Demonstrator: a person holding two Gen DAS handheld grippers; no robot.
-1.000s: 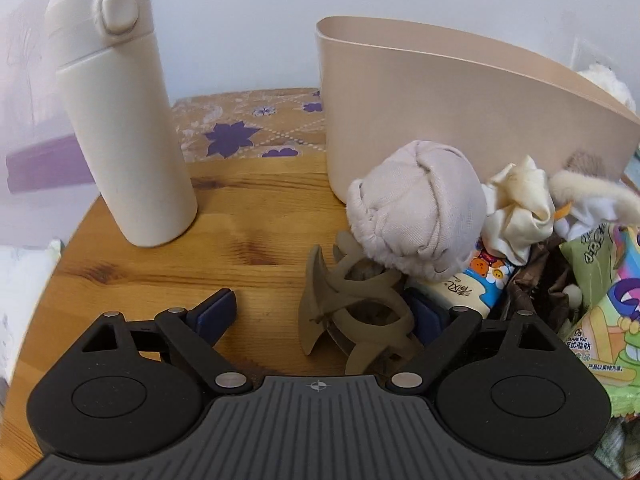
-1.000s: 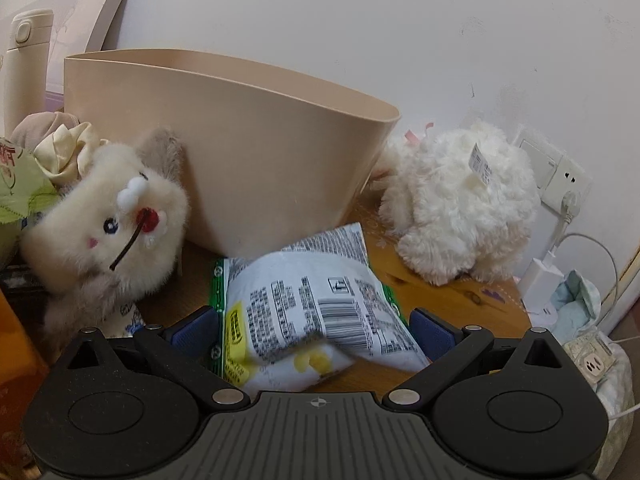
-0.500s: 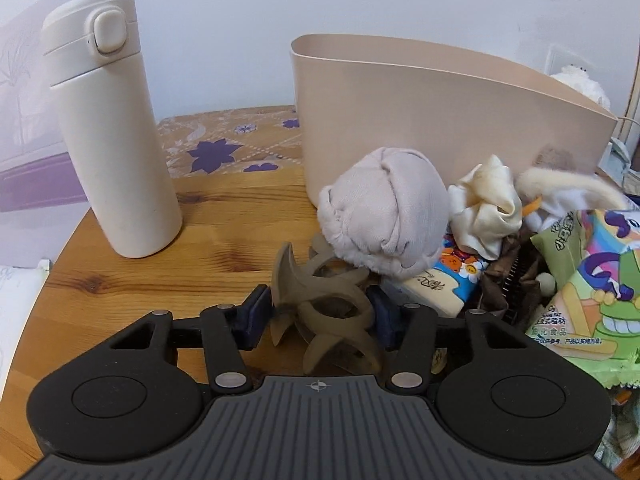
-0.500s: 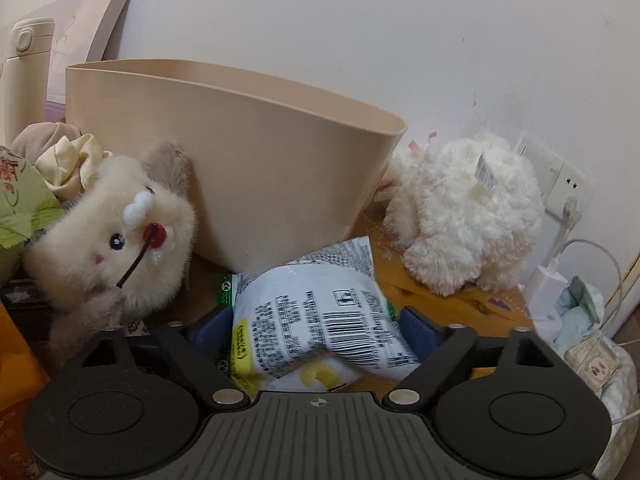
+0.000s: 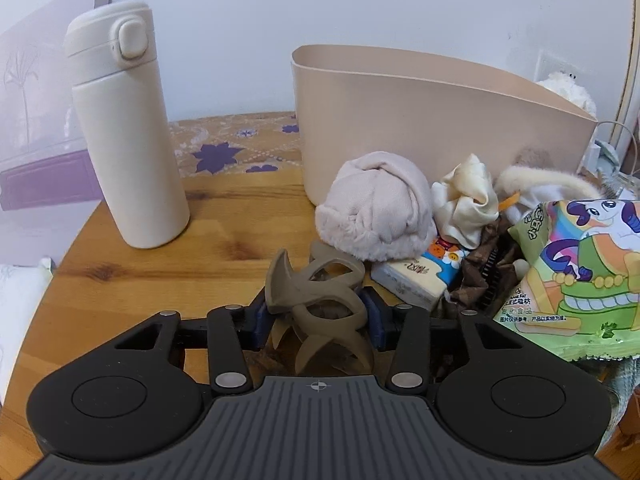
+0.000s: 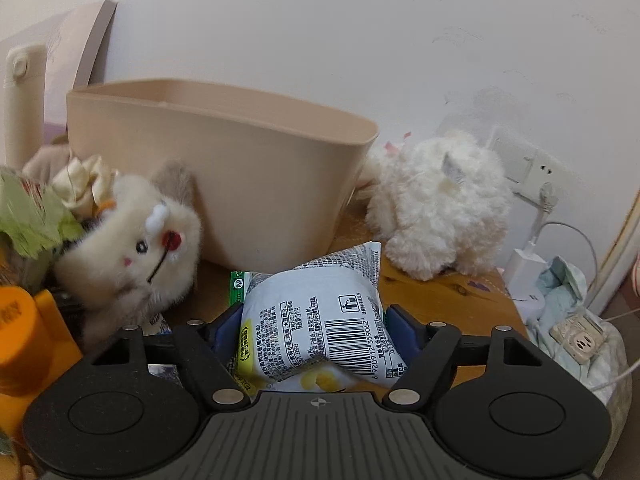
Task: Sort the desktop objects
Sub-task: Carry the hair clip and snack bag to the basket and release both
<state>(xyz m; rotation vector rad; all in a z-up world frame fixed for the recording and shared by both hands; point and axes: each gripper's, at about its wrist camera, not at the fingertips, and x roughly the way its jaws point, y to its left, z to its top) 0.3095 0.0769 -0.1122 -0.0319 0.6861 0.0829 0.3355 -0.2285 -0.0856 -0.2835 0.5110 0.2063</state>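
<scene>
My left hand-held gripper (image 5: 318, 320) has just closed its blue pads onto a matte brown plastic claw clip (image 5: 320, 304), all curved prongs. My right hand-held gripper (image 6: 316, 332) has just been closing too, clamping a puffy, glossy snack bag (image 6: 316, 320). Beyond both stands the smooth beige bin (image 6: 248, 184) on the wooden surface (image 5: 168, 264).

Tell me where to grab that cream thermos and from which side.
Grip the cream thermos around its straight round body, below the lid, coming level from its open front over the table. It stands upright, and nothing crowds that side.
</scene>
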